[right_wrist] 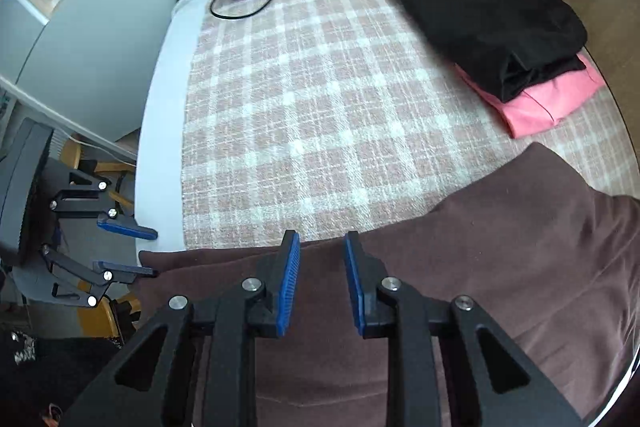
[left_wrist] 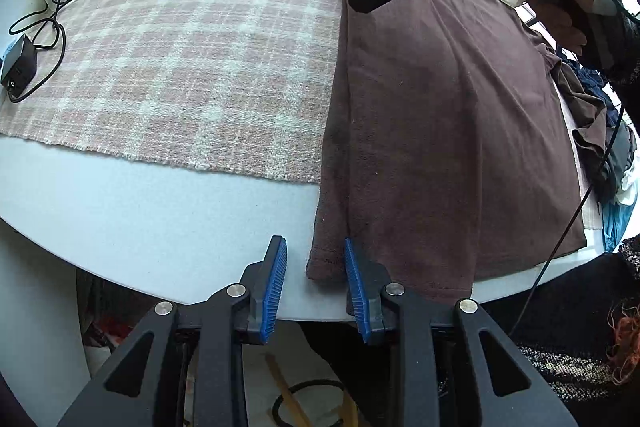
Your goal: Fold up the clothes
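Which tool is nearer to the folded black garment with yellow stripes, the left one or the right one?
Right. The right tool hangs over the brown garment, facing the black garment. The left tool sits at the table's near edge, farther away.

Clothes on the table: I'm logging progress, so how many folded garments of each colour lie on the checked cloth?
Brown garment: 1
Black garment with yellow stripes: 1
Pink garment: 1
Total: 3
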`<state>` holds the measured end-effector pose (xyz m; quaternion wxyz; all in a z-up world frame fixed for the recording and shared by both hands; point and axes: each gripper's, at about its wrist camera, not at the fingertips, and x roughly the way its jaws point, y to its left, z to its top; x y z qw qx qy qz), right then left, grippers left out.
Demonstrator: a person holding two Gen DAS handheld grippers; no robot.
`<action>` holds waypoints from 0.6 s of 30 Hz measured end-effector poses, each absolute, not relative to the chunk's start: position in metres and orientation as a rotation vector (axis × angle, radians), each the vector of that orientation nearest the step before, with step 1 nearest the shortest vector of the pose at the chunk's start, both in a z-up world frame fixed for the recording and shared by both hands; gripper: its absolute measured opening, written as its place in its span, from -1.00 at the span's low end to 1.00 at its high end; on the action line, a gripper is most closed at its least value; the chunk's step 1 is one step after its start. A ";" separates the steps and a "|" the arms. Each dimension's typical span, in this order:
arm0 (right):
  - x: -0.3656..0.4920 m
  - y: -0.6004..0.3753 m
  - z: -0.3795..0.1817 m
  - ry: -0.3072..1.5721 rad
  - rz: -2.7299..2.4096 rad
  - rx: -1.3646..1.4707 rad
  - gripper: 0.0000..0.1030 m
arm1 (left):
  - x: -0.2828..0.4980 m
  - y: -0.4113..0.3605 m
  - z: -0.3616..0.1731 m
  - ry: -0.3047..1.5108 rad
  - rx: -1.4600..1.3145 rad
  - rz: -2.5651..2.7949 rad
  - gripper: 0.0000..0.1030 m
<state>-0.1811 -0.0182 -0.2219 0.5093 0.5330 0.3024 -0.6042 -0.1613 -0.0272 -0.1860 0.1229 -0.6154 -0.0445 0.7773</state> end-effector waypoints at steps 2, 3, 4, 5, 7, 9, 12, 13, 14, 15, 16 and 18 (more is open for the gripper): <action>-0.193 -0.018 -0.229 0.688 -1.518 1.402 -0.55 | -0.160 -0.026 -0.185 -0.127 -1.763 2.267 -0.54; -0.201 -0.015 -0.231 0.631 -1.547 1.450 -0.55 | -0.159 -0.025 -0.185 -0.122 -1.749 2.267 -0.66; -0.206 -0.015 -0.233 0.612 -1.571 1.487 -0.55 | -0.158 -0.024 -0.186 -0.117 -1.748 2.263 -0.74; -0.211 -0.015 -0.235 0.592 -1.595 1.523 -0.55 | -0.158 -0.024 -0.187 -0.111 -1.746 2.259 -0.74; -0.220 -0.014 -0.237 0.560 -1.646 1.575 -0.55 | -0.156 -0.022 -0.187 -0.099 -1.724 2.254 -0.80; -0.228 -0.015 -0.242 0.527 -1.660 1.630 -0.55 | -0.156 -0.022 -0.187 -0.083 -1.710 2.243 -0.82; -0.237 -0.018 -0.250 0.493 -1.657 1.697 -0.55 | -0.154 -0.023 -0.187 -0.073 -1.696 2.228 -0.84; -0.240 -0.019 -0.253 0.488 -1.657 1.715 -0.55 | -0.154 -0.024 -0.187 -0.072 -1.692 2.224 -0.85; -0.240 -0.019 -0.253 0.489 -1.658 1.704 -0.57 | -0.154 -0.024 -0.187 -0.071 -1.689 2.220 -0.85; -0.240 -0.018 -0.252 0.489 -1.659 1.692 -0.60 | -0.153 -0.024 -0.187 -0.071 -1.685 2.217 -0.86; -0.241 -0.016 -0.251 0.482 -1.660 1.674 -0.78 | -0.153 -0.025 -0.187 -0.071 -1.681 2.214 -0.86; -0.246 -0.009 -0.249 0.429 -1.651 1.658 -0.97 | -0.152 -0.028 -0.187 -0.083 -1.677 2.212 -0.86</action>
